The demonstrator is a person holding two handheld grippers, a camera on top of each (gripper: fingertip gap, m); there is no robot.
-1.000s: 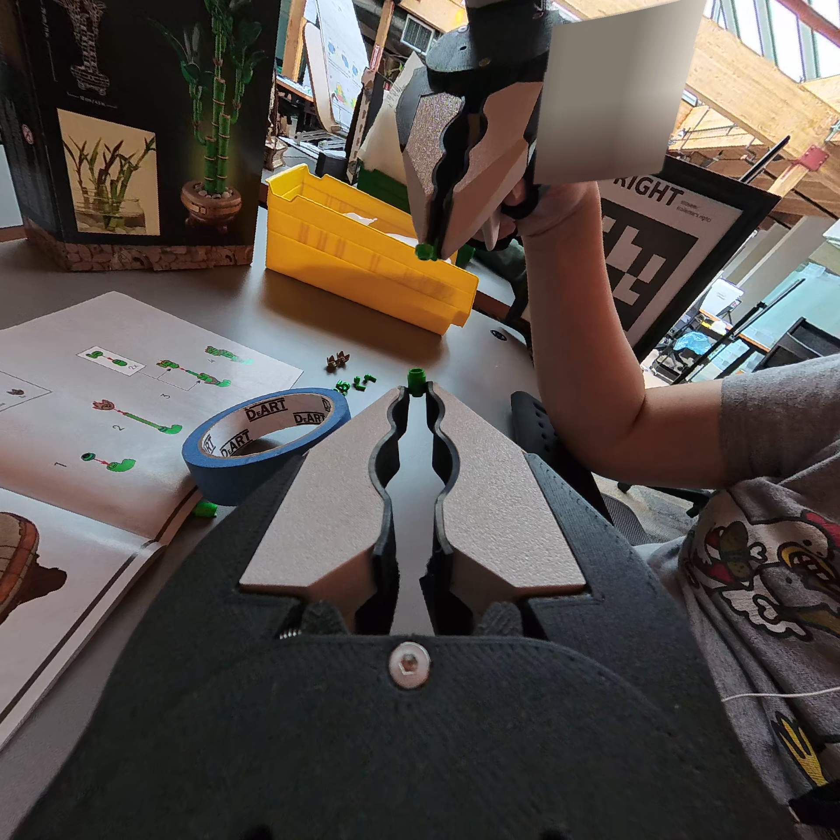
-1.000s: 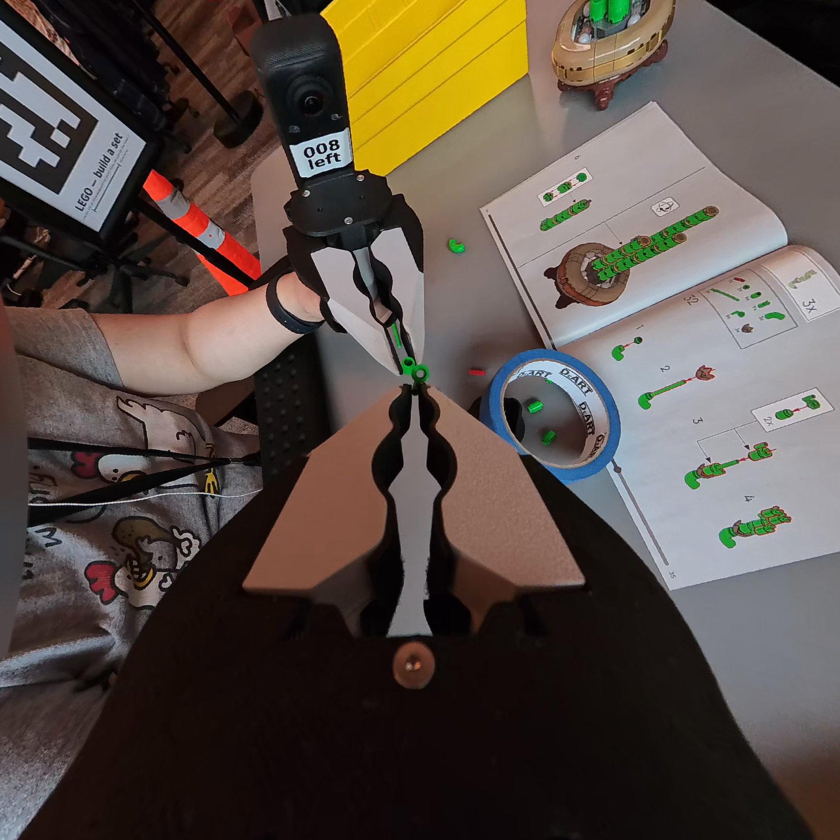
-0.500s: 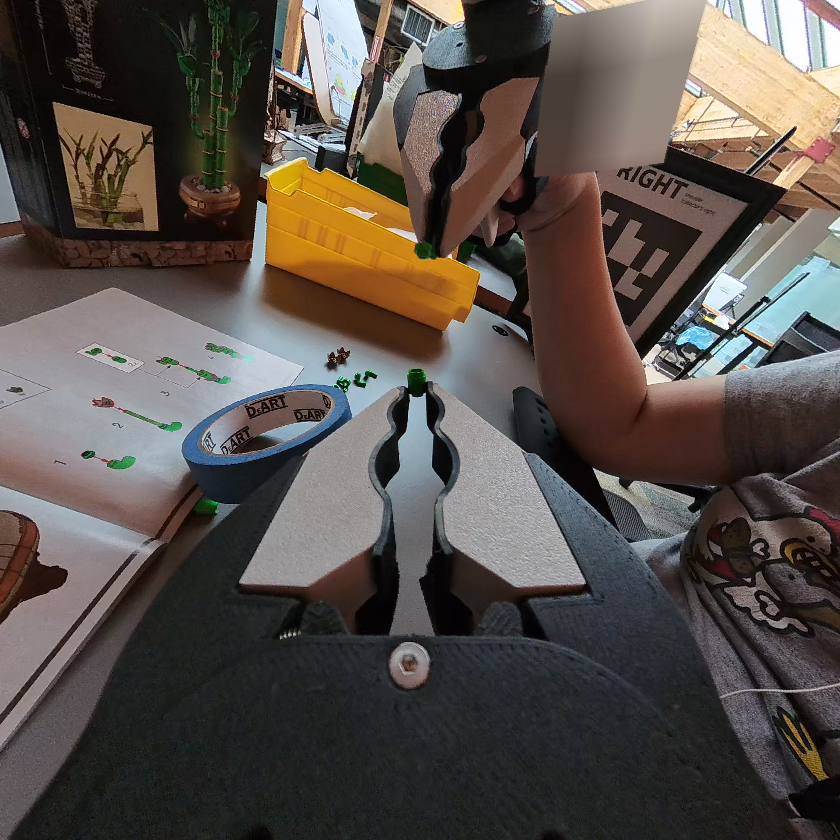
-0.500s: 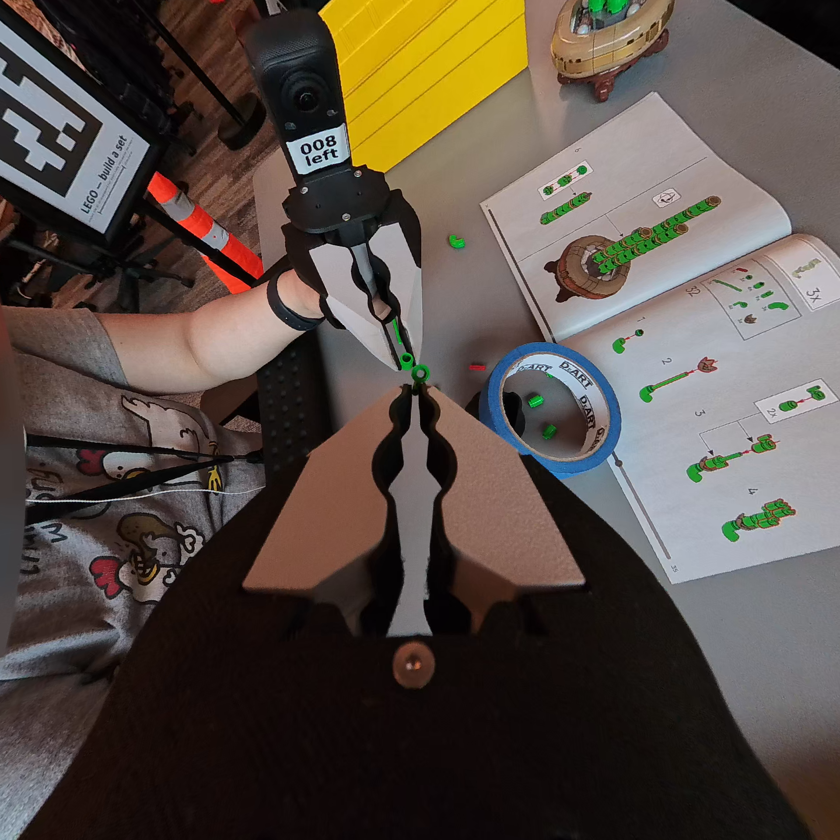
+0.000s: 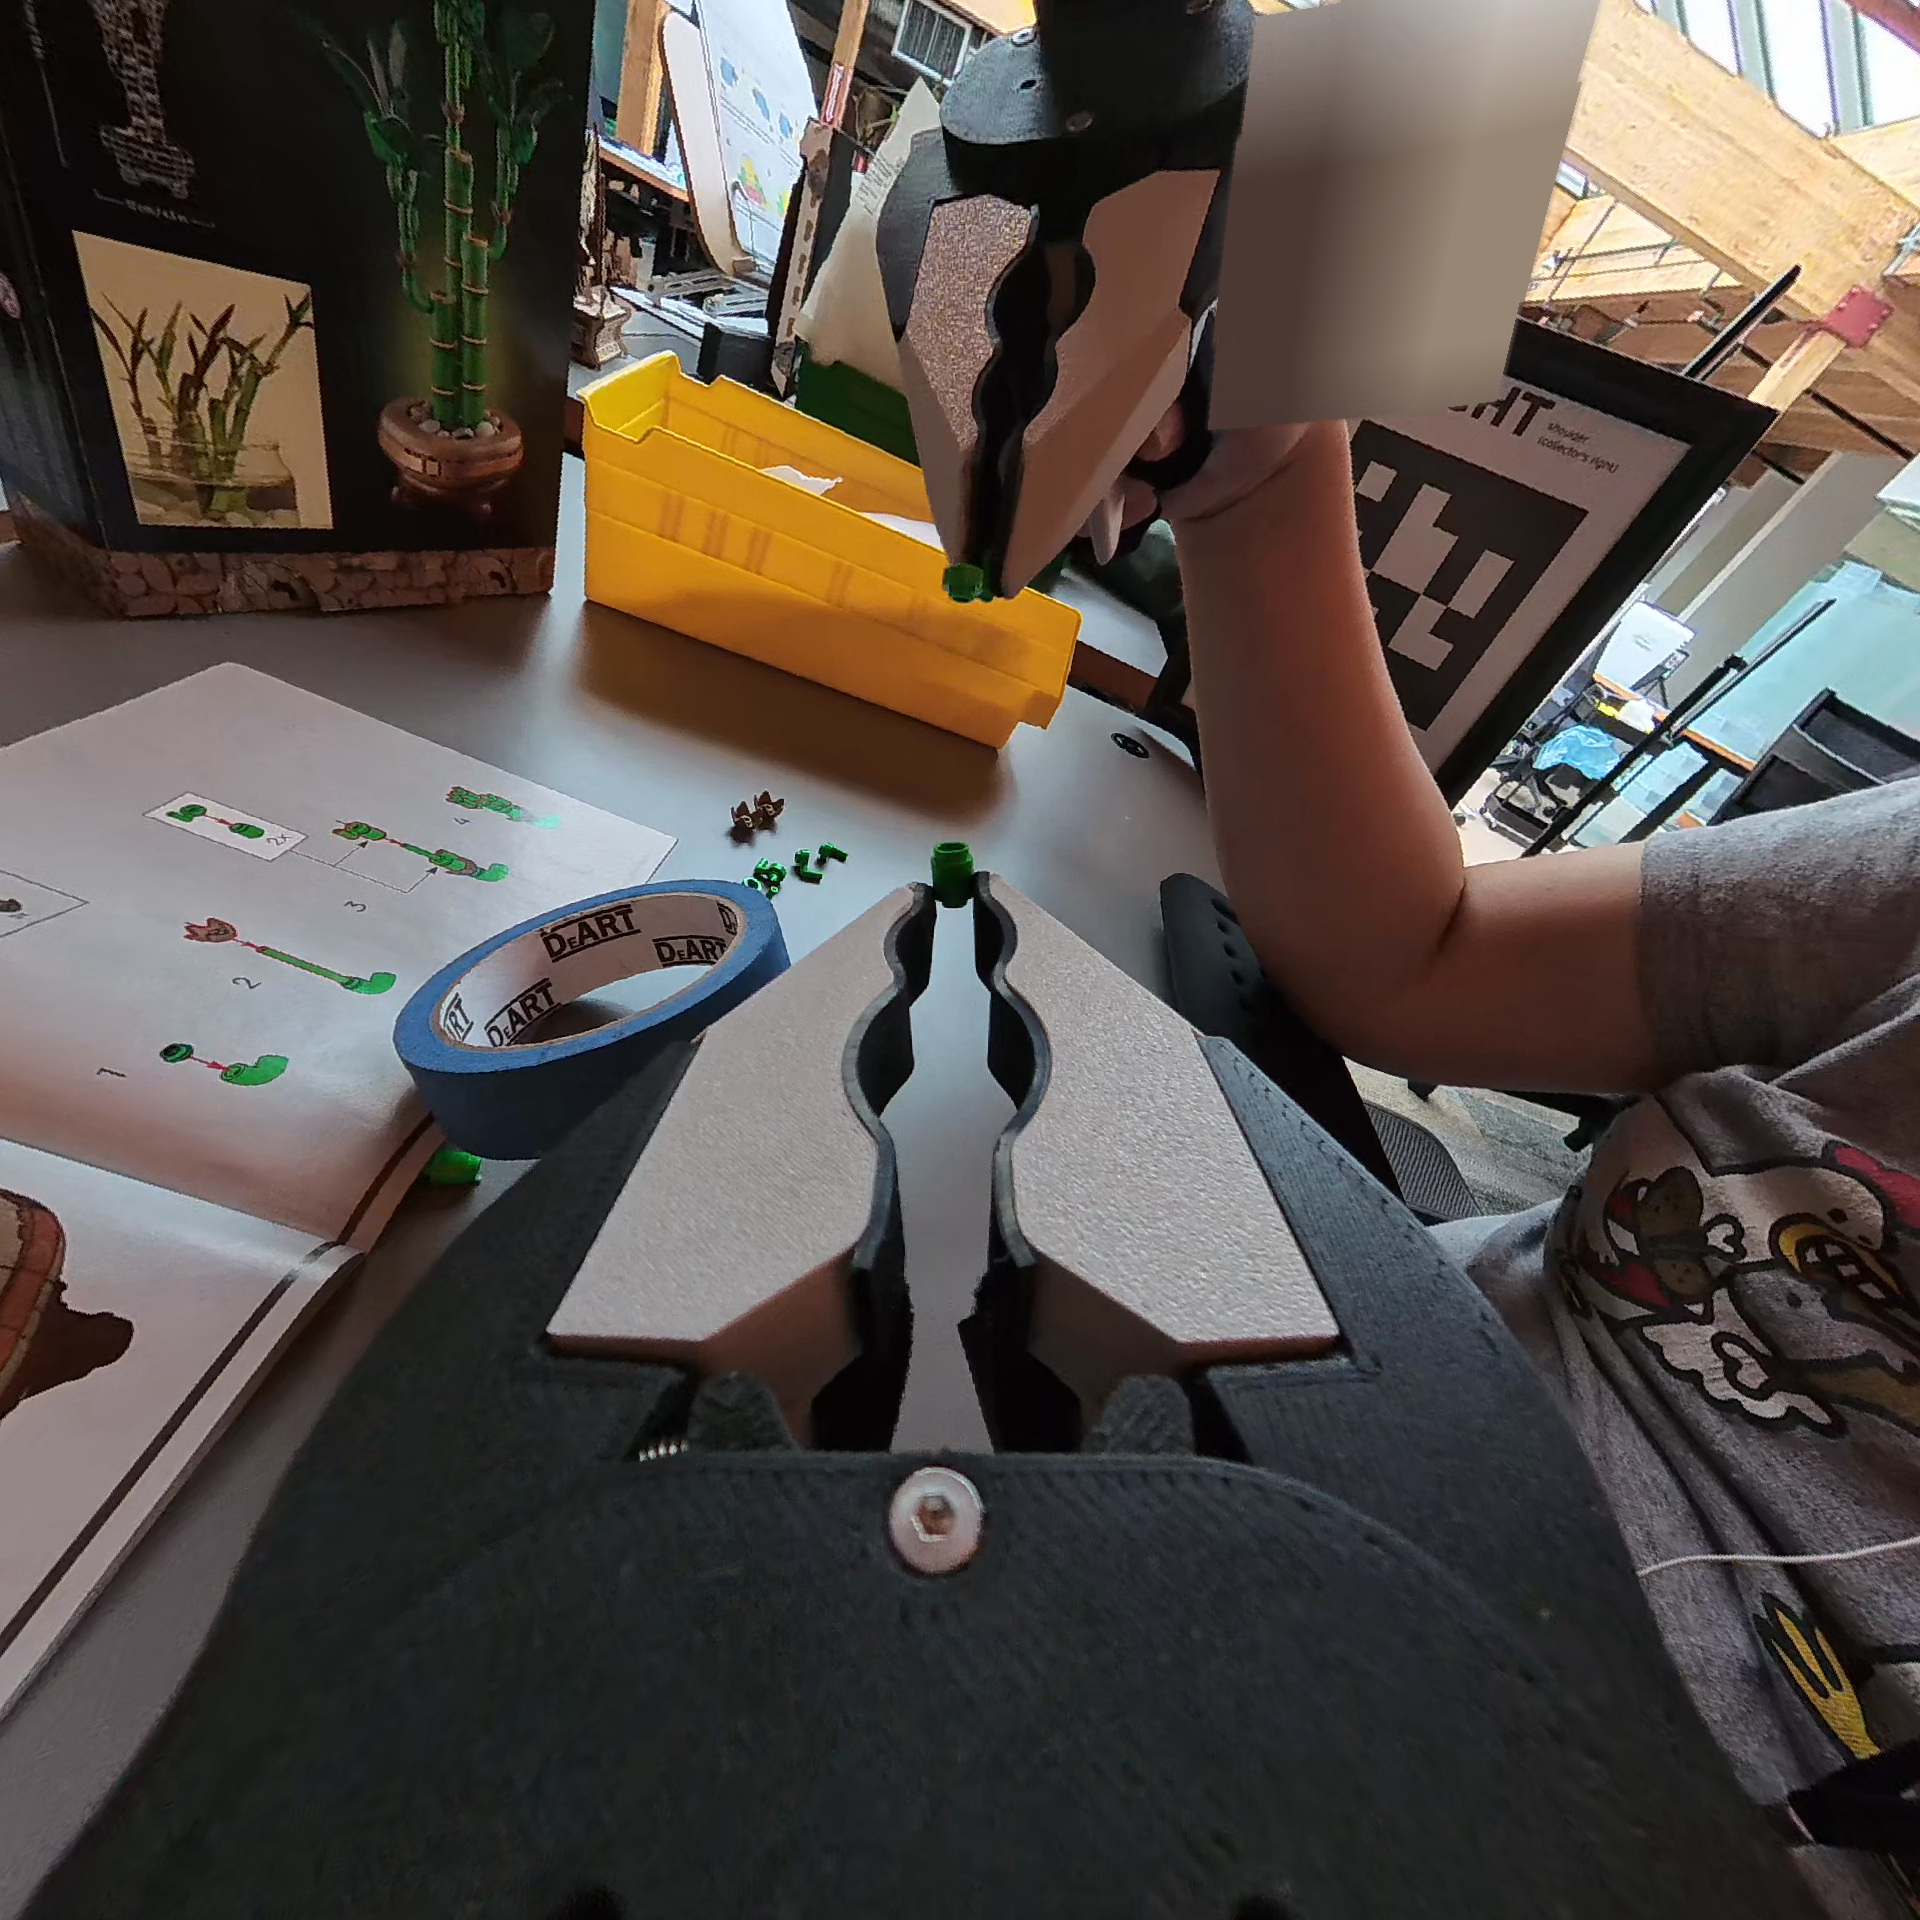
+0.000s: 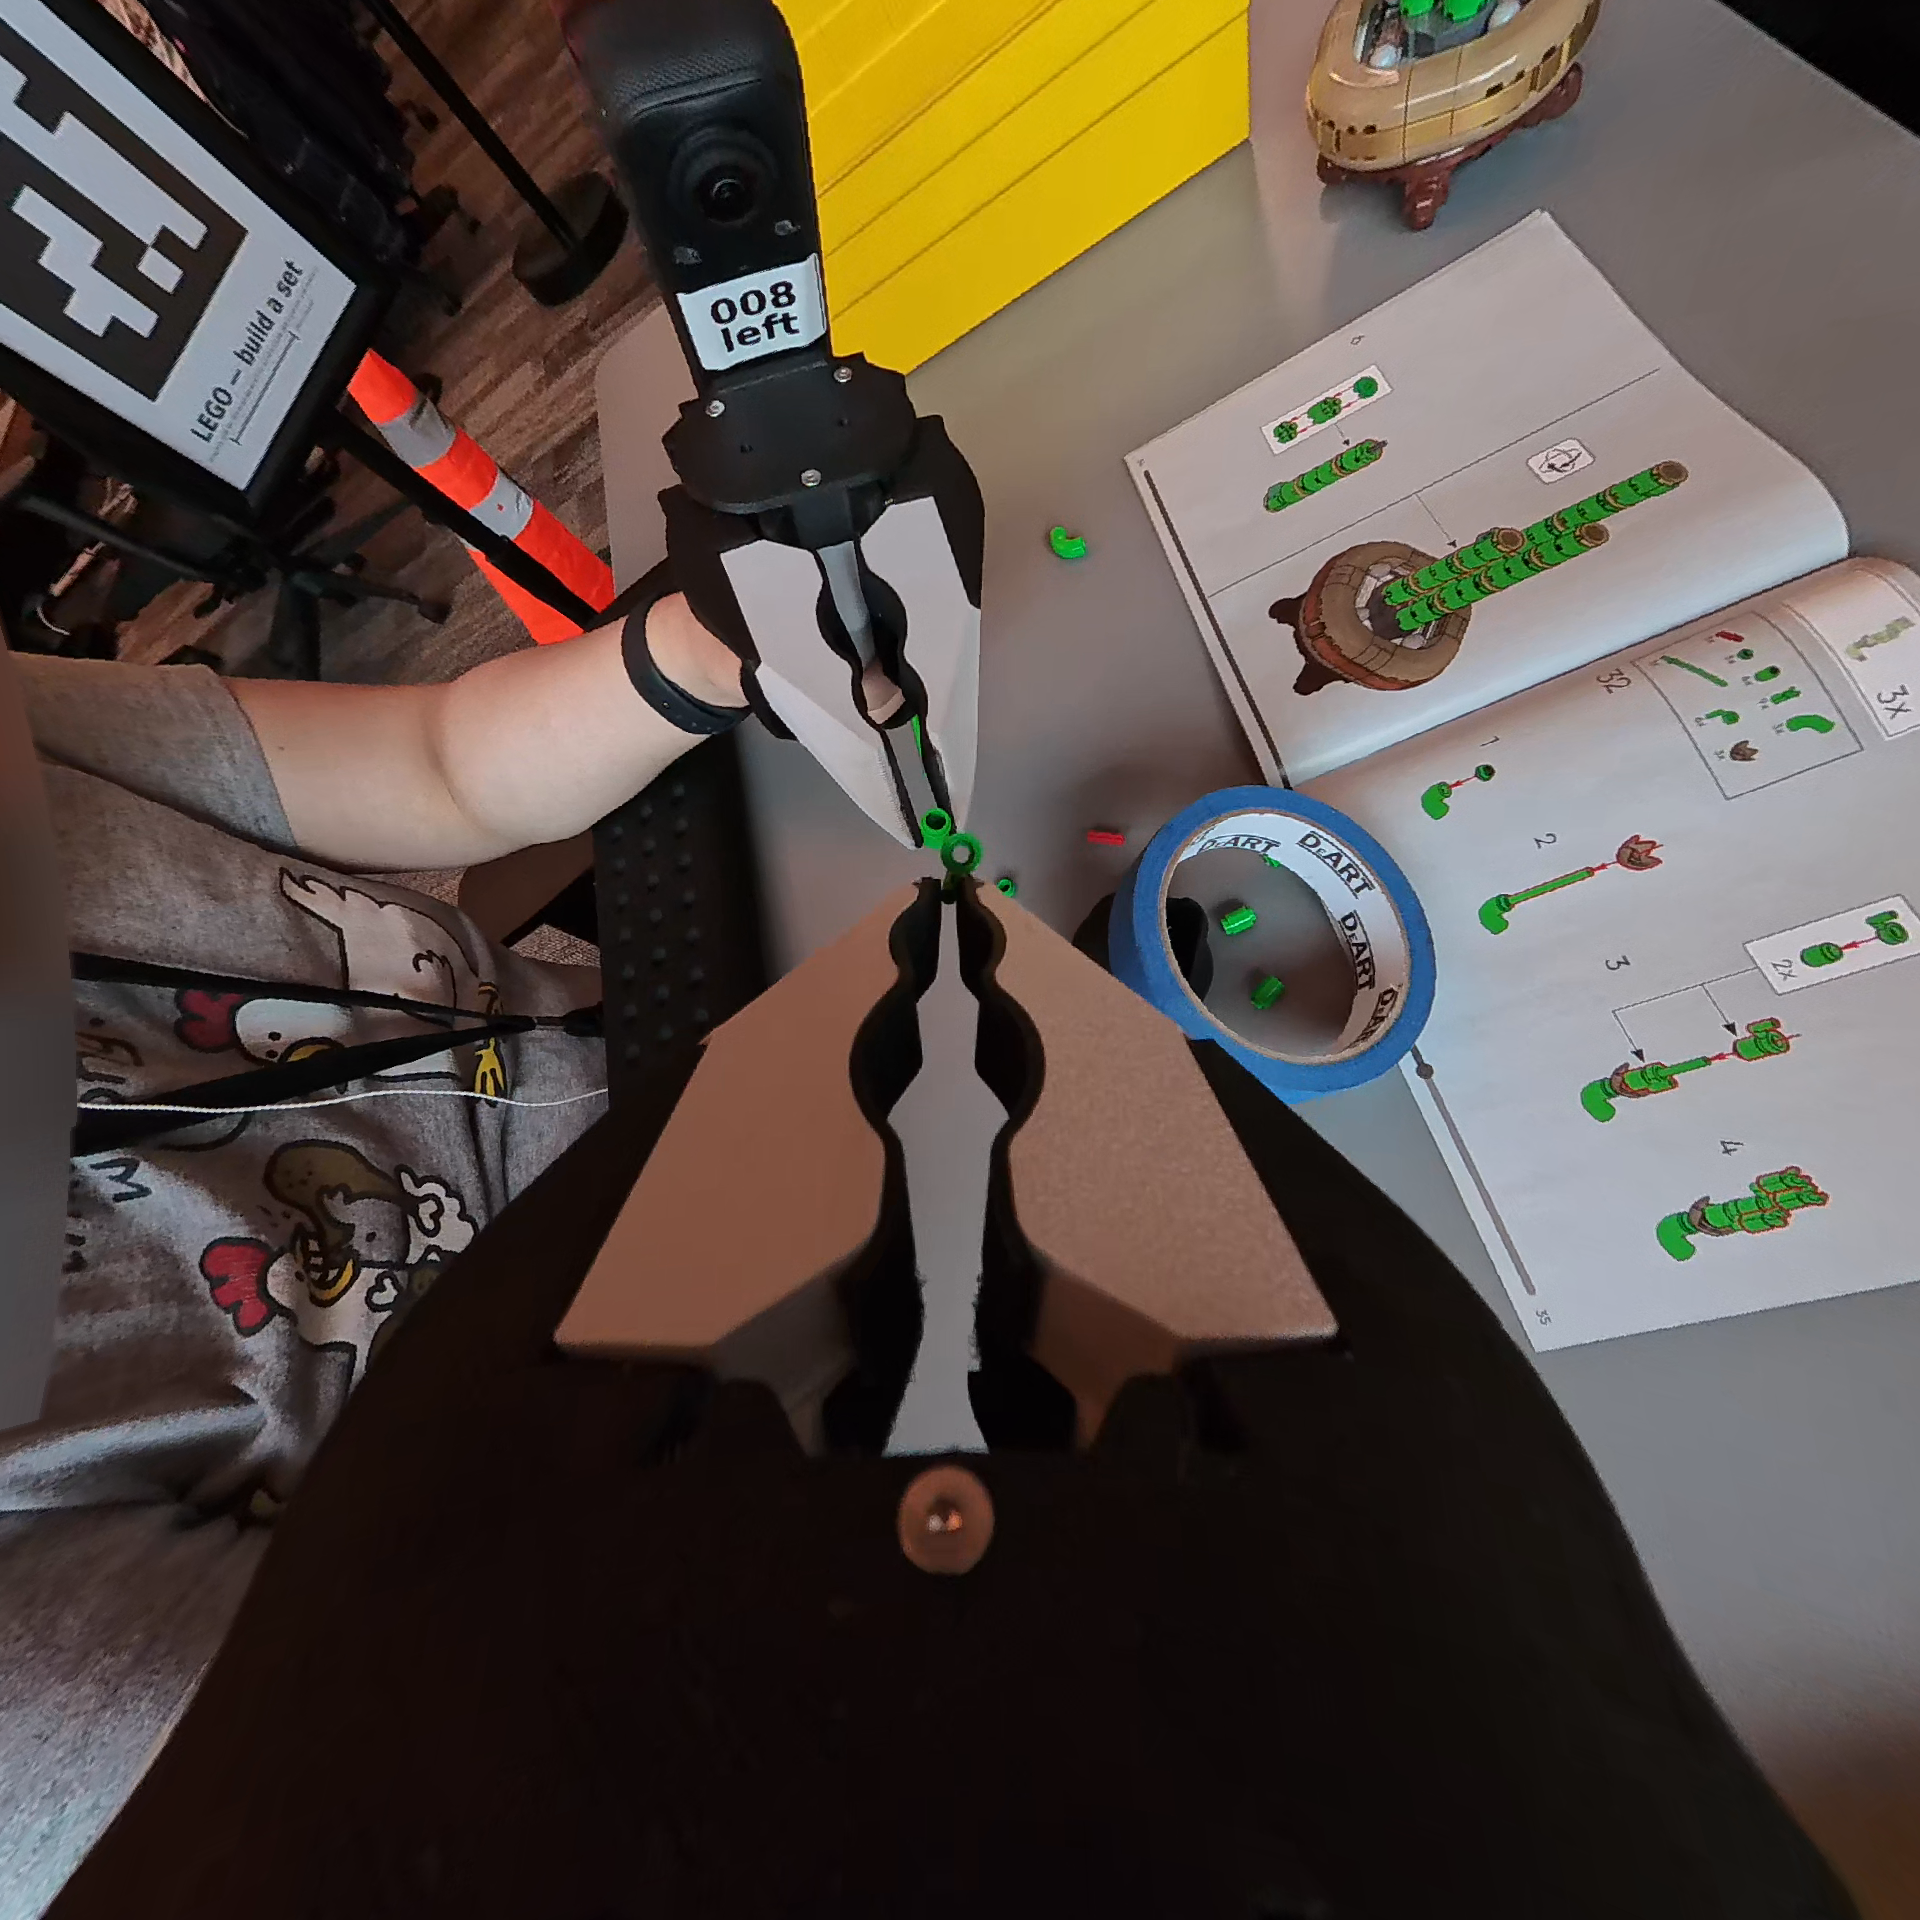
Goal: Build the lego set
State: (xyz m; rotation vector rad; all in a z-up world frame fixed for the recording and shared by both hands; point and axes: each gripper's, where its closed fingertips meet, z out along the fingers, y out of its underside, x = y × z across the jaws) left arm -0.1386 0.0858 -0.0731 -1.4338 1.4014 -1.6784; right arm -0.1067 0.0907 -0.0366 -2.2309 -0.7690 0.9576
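Note:
My left gripper [image 5: 951, 891] is shut on a small green round piece [image 5: 951, 864] that sticks out past its tips. In the right wrist view the left gripper [image 6: 935, 831] points down-right, with a thin green rod between its fingers. My right gripper [image 6: 948, 885] is shut on a green ring piece [image 6: 961, 852]. That piece sits right beside the left gripper's green piece [image 6: 935, 824], touching or nearly so. In the left wrist view the right gripper [image 5: 977, 587] hangs above, tips down, with its green piece [image 5: 966, 582].
An open instruction booklet [image 5: 208, 914] [image 6: 1662, 935] and a blue tape roll [image 5: 520, 1091] [image 6: 1299, 1075] lie on the grey table. Two green pieces [image 6: 1236, 921] lie inside the roll. Loose green pieces [image 5: 795, 864], brown pieces [image 5: 756, 814], a red pin [image 6: 1104, 835], a yellow bin [image 5: 821, 613], the set box [image 5: 281, 281] and a built pot [image 6: 1449, 94] stand around. Some 6 cm of space lies between my two pairs of fingers. The built pot [image 6: 1449, 94] lies around 35 cm away from my left fingertips.
In the left wrist view the right gripper has drifted slightly left. Both grippers stay shut on their green pieces, which stay close together.

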